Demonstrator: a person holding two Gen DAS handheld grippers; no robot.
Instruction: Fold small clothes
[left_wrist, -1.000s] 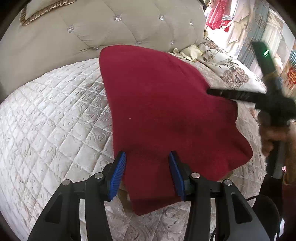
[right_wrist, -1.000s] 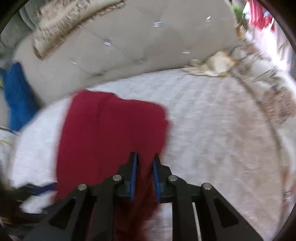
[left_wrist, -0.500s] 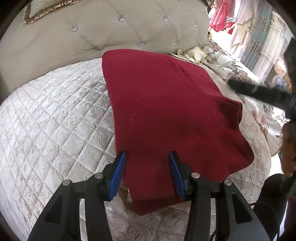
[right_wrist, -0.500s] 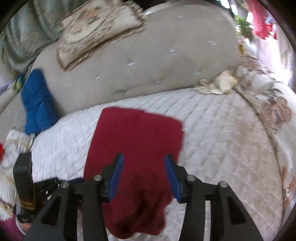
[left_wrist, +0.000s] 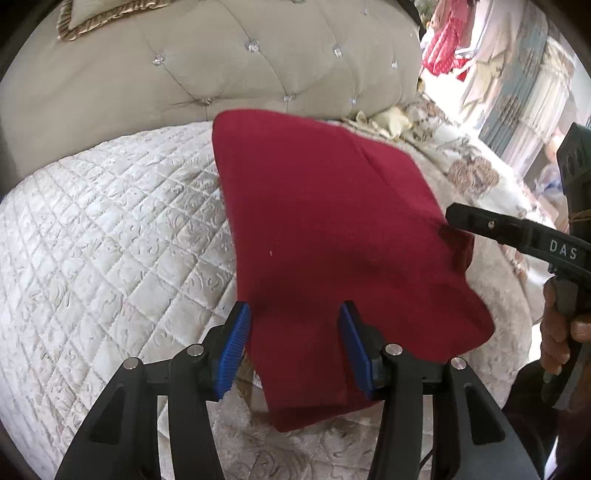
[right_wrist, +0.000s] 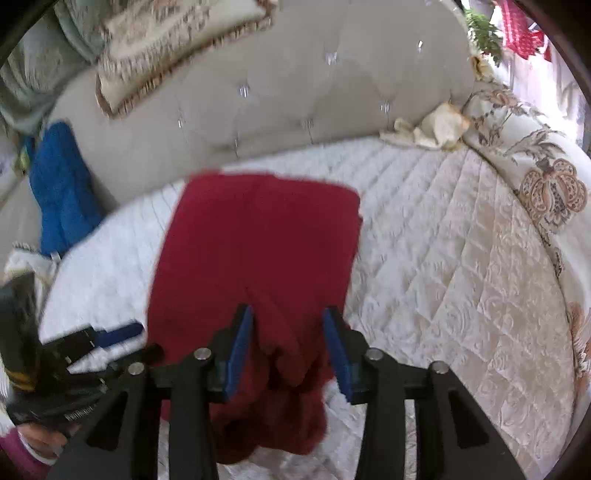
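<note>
Garment: dark red knit cloth (left_wrist: 325, 236), partly folded, lies flat on white quilted bedspread (left_wrist: 110, 240) near the tufted beige headboard (left_wrist: 221, 66). Left gripper (left_wrist: 293, 345) hovers over the near hem, blue pads well apart, holding nothing. Right gripper (right_wrist: 288, 347) likewise spread above a bunched near edge. Judgement: flatten that bunched flap first, then pinch both near corners evenly and carry them toward the far edge, aligning the sides.

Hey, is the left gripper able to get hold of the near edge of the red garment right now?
Probably yes. The left gripper is open with the red garment lying flat between its fingers on the quilted bed, nothing over that edge.
</note>
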